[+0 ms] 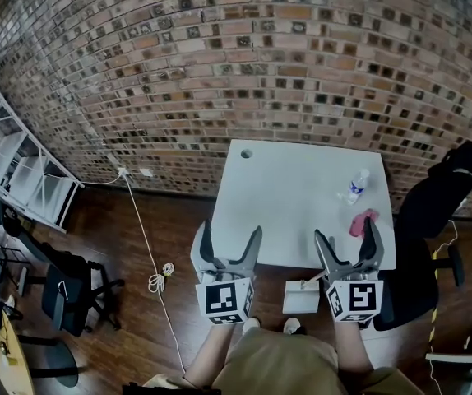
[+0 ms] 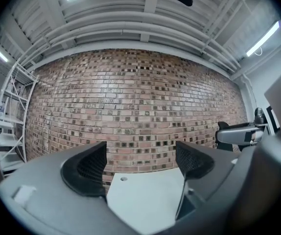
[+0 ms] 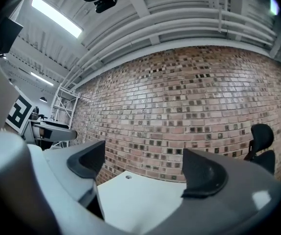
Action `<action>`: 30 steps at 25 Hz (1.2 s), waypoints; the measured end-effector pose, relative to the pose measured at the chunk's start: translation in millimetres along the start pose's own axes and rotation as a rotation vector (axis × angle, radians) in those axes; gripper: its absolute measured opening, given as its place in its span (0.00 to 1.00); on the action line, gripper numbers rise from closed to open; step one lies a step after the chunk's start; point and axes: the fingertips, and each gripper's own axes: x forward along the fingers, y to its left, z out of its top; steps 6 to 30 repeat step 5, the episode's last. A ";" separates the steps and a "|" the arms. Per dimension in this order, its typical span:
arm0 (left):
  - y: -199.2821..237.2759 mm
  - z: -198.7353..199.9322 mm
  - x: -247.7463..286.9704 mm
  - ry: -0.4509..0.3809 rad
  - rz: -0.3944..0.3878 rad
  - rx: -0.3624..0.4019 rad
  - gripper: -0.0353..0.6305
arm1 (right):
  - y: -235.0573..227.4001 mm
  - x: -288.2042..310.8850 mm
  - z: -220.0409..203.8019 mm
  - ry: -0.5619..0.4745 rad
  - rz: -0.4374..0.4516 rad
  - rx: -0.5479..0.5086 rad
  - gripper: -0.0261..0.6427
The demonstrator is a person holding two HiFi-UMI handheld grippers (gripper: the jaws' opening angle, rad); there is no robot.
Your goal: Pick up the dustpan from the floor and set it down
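The white dustpan (image 1: 301,297) lies on the dark wood floor just in front of the person's shoes, at the near edge of the white table (image 1: 285,196). My left gripper (image 1: 230,241) is held level over the floor to the dustpan's left, jaws apart and empty. My right gripper (image 1: 348,243) hovers just right of and above the dustpan, jaws wide with nothing between them. Both gripper views look along the jaws at the tabletop (image 2: 145,195) (image 3: 140,204) and the brick wall; the dustpan is out of sight in them.
On the table stand a water bottle (image 1: 355,186) and a pink cloth (image 1: 363,221). A black office chair (image 1: 425,220) sits at the table's right. More chairs (image 1: 63,290), white shelving (image 1: 22,171) and a white cable (image 1: 160,280) are at the left.
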 end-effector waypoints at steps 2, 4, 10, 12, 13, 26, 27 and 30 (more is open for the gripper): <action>2.8 -1.6 -2.0 -0.003 0.014 -0.004 0.69 | 3.9 -0.1 -4.4 0.015 0.008 0.009 0.74; 5.5 -3.6 -2.7 -0.002 0.025 -0.007 0.69 | 5.9 -0.4 -7.5 0.028 0.008 0.015 0.74; 6.8 -4.5 -2.9 -0.001 0.029 -0.007 0.70 | 6.8 -0.5 -8.7 0.033 0.008 0.017 0.74; 6.8 -4.5 -2.9 -0.001 0.029 -0.007 0.70 | 6.8 -0.5 -8.7 0.033 0.008 0.017 0.74; 6.8 -4.5 -2.9 -0.001 0.029 -0.007 0.70 | 6.8 -0.5 -8.7 0.033 0.008 0.017 0.74; 6.8 -4.5 -2.9 -0.001 0.029 -0.007 0.70 | 6.8 -0.5 -8.7 0.033 0.008 0.017 0.74; 6.8 -4.5 -2.9 -0.001 0.029 -0.007 0.70 | 6.8 -0.5 -8.7 0.033 0.008 0.017 0.74; 6.8 -4.5 -2.9 -0.001 0.029 -0.007 0.70 | 6.8 -0.5 -8.7 0.033 0.008 0.017 0.74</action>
